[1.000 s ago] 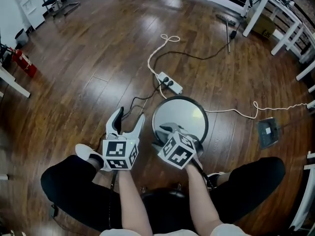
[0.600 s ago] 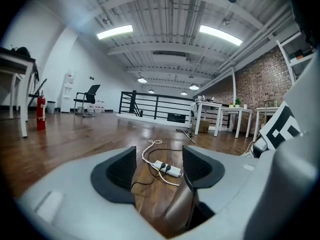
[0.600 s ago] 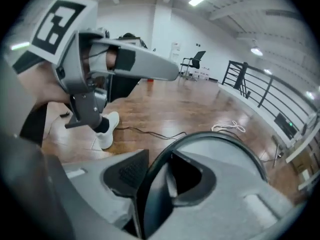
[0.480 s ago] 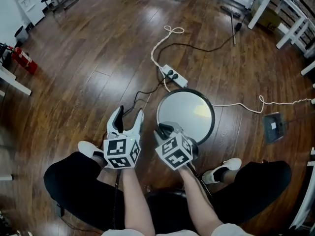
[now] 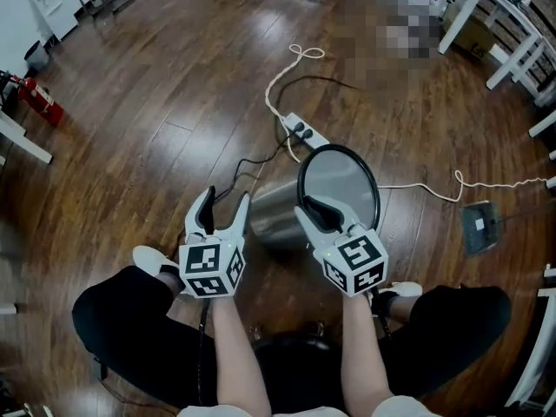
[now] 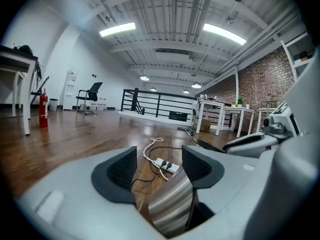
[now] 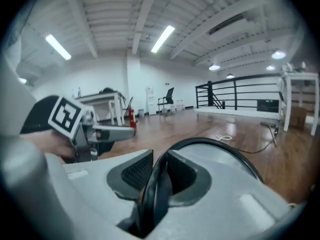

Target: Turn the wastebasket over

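The steel wastebasket [image 5: 276,214] with a black rim [image 5: 340,152] stands tipped on the wood floor, its mouth turned up and to the right. My right gripper [image 5: 314,212] is shut on the near part of the rim [image 7: 212,145]; its jaws have just been closing, with the rim between them. My left gripper [image 5: 225,205] hovers open just left of the basket's lower end, and its jaws have just narrowed a little. The steel wall [image 6: 172,204] shows low in the gap between its fingers, but the pads do not press on it.
A white power strip [image 5: 302,131] with black and white cables lies just beyond the basket. A grey dustpan-like thing [image 5: 476,226] sits to the right, white table legs [image 5: 512,55] at the far right, a red fire extinguisher [image 5: 26,98] at the far left. The person's shoes and legs are close below.
The right gripper closed on the rim and rose to the right, tipping the basket from upright onto a slant. The left gripper hardly moved.
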### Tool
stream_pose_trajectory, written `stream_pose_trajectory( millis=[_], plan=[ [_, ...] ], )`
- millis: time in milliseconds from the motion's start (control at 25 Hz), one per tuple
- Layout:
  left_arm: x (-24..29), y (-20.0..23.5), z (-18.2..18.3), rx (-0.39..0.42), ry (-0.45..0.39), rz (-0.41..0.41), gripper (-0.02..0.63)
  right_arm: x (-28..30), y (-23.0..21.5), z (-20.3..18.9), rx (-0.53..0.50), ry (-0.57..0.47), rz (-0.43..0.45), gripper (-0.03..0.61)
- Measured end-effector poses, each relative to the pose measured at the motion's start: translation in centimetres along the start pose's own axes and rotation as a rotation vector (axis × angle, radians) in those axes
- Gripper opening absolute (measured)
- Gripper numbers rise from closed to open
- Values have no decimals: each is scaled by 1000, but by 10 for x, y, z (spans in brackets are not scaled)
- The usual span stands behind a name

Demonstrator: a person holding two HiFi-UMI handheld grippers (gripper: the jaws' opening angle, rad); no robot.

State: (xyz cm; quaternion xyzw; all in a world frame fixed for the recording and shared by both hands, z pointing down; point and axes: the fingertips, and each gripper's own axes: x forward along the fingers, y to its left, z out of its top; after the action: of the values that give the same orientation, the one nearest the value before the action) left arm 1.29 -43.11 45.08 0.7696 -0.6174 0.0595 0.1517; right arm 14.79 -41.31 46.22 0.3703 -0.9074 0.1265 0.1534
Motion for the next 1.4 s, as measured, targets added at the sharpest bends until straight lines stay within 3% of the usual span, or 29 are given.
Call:
stream_pose_trajectory(
  millis=[120, 200, 280, 400, 440, 560, 720, 880, 960, 1080, 1120, 1200, 1280, 1400],
  plan=[
    [-3, -1, 4, 9, -18, 0, 308, -14, -27, 10, 196, -150, 3, 75],
    [-4, -2, 4, 23, -21, -5, 309, -22, -56, -3, 305, -166, -34, 59],
    [-3, -6, 3, 40, -18, -22, 313, -36, -94, -35, 345, -79, -137, 44],
    [3, -15, -2, 48, -10, -49, 313, -61, -139, -115, 314, 184, -341, 21],
    [5, -18, -4, 51, -4, -56, 311, -64, -144, -134, 334, 218, -373, 21],
    [11, -27, -12, 61, 17, -76, 313, -65, -149, -144, 429, 156, -364, 15],
    [15, -29, -19, 60, 41, -72, 313, -60, -148, -139, 313, 223, -397, 21],
    [15, -21, -27, 46, 60, -53, 313, -61, -149, -136, 336, 189, -387, 30],
    [17, -19, -39, 35, 93, -50, 316, -64, -153, -129, 312, 177, -397, 113],
    [22, -19, -69, -79, 158, -84, 338, -66, -154, -109, 242, 149, -406, 203],
    [25, -21, -82, -153, 186, -106, 386, -64, -153, -102, 214, 141, -396, 212],
    [30, -22, -108, -259, 241, -122, 399, -61, -151, -93, 168, 141, -380, 212],
    [32, -24, -129, -295, 289, -116, 403, -58, -148, -97, 149, 159, -366, 212],
    [34, -38, -156, -280, 377, -141, 377, -51, -138, -116, 156, 246, -315, 212]
  ],
)
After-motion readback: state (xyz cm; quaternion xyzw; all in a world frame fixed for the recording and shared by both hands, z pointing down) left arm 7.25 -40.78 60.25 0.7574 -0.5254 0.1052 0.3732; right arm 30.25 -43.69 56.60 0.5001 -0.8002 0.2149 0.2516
